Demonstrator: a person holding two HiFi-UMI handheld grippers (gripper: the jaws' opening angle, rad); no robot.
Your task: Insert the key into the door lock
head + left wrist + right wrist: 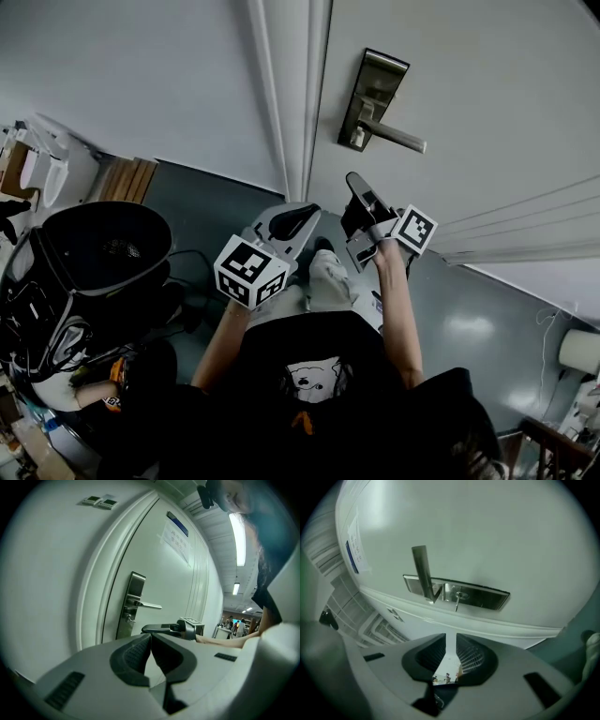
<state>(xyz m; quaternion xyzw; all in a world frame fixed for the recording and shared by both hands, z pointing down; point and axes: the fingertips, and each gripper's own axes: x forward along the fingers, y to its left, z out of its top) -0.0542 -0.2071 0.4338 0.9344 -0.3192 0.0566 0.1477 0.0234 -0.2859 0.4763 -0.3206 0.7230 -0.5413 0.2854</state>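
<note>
From the head view, the left gripper (pixel 302 216) and right gripper (pixel 356 183) hang low before the door (pixel 487 103), both short of its lock plate (pixel 372 94). The left gripper view shows its jaws pressed together on nothing. The right gripper view shows its jaws slightly parted and empty, with the key (pixel 457 603) sitting in the lock beside the handle (pixel 423 571).

Black bin (pixel 103 248), wooden boards (pixel 127 180) just behind it, grey floor (pixel 469 319), ceiling strip light (pixel 239 538)
</note>
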